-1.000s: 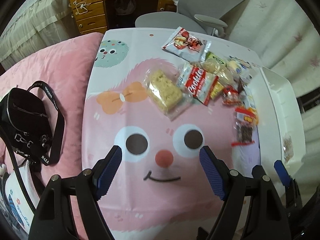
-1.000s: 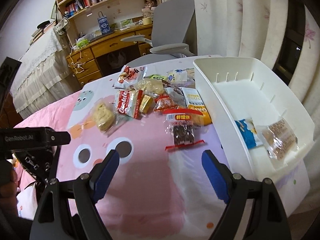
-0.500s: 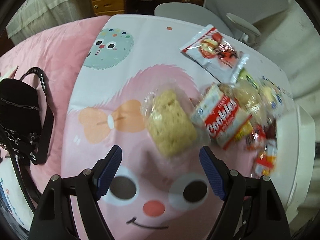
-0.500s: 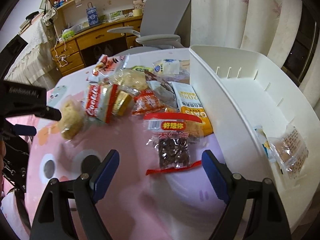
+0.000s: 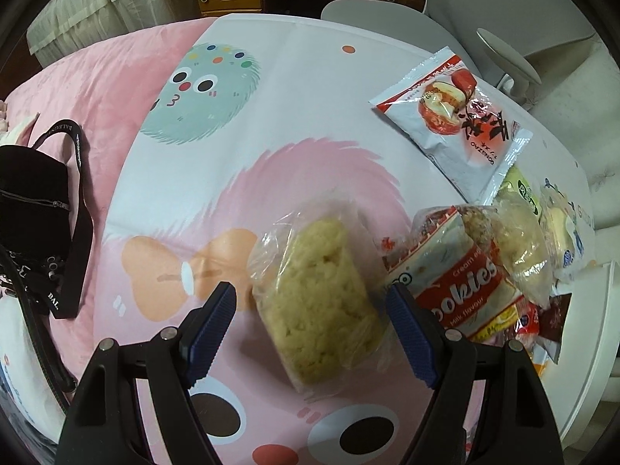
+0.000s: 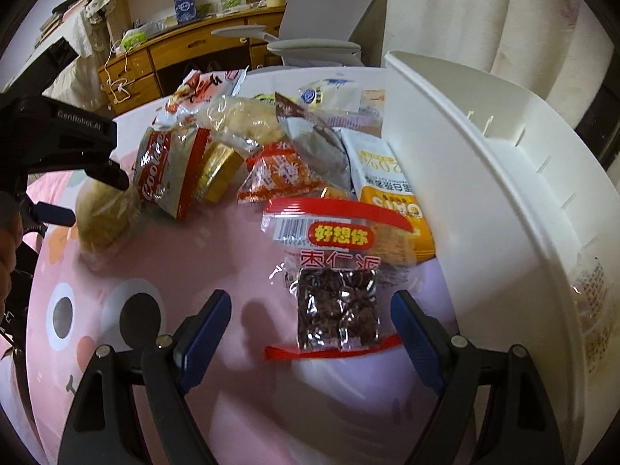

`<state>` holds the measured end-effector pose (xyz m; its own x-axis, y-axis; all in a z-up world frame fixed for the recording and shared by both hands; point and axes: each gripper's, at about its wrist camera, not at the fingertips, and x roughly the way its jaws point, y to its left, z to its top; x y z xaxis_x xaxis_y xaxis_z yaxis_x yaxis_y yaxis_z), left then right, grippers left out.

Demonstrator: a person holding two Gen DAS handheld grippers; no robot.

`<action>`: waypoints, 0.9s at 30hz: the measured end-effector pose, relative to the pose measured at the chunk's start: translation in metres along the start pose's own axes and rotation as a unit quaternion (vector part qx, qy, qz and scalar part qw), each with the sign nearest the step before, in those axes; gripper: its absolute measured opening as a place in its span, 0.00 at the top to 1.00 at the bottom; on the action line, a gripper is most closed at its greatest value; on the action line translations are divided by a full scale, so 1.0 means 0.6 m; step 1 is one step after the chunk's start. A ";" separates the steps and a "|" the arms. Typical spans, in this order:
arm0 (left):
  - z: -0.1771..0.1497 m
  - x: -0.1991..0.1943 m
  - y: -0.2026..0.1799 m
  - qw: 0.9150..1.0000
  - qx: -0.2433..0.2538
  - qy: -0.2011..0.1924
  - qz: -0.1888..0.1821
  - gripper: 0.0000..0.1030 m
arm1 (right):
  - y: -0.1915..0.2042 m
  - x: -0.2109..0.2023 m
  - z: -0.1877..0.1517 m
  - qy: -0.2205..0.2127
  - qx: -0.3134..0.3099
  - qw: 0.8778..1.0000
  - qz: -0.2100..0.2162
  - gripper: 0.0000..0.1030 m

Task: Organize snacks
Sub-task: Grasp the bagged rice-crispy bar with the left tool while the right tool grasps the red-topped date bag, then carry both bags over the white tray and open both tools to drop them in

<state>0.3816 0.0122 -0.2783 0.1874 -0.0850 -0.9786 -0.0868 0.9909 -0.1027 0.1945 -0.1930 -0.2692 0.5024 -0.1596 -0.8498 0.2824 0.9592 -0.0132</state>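
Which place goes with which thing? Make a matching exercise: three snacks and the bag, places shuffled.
Things:
1. crumbly cake packet
2. dark date packet
3. apple packet
4. black bag

Places:
A. on the pink bedding, beside the cloth
B. between the right gripper's open jaws
C. far side of the cloth, near the chair
D. between the left gripper's open jaws

Pairs: 1-D, 2-B, 3-C, 4-A

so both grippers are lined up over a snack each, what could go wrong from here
The left gripper is open around the crumbly cake in thin clear wrap; a hard squeeze could crush it. Its right finger sits close to the cookies pack and might snag it. The right gripper straddles the date pack, whose slick flat film may slip.
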 end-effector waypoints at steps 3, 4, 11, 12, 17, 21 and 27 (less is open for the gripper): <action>0.001 0.004 -0.001 1.000 -0.001 0.003 -0.002 0.24 | 0.000 0.005 0.000 0.001 -0.009 1.000 -0.001 0.18; 0.002 0.005 -0.002 1.000 -0.001 0.004 -0.003 0.24 | 0.001 0.006 0.000 0.001 -0.012 1.000 -0.002 0.20; -0.002 0.009 0.006 1.000 -0.012 0.003 -0.004 0.38 | -0.001 0.011 -0.001 0.008 -0.019 1.000 -0.005 0.41; -0.003 0.010 0.009 1.000 -0.014 0.005 -0.004 0.40 | 0.002 0.011 0.000 0.008 -0.022 1.000 -0.003 0.45; -0.005 0.009 0.016 1.000 -0.022 0.005 -0.019 0.46 | 0.009 0.008 0.001 0.011 -0.034 0.999 0.003 0.53; -0.008 0.008 0.017 0.999 -0.020 0.015 -0.028 0.48 | 0.007 0.007 0.000 0.018 -0.034 0.999 0.005 0.55; -0.020 -0.003 0.025 0.999 -0.014 0.023 -0.032 0.48 | 0.004 0.004 -0.001 0.039 -0.029 0.999 0.008 0.55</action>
<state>0.3680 0.0262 -0.2801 0.1491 -0.1532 -0.9769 -0.1040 0.9800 -0.1696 0.1957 -0.1908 -0.2715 0.4405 -0.1267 -0.8888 0.2249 0.9740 -0.0274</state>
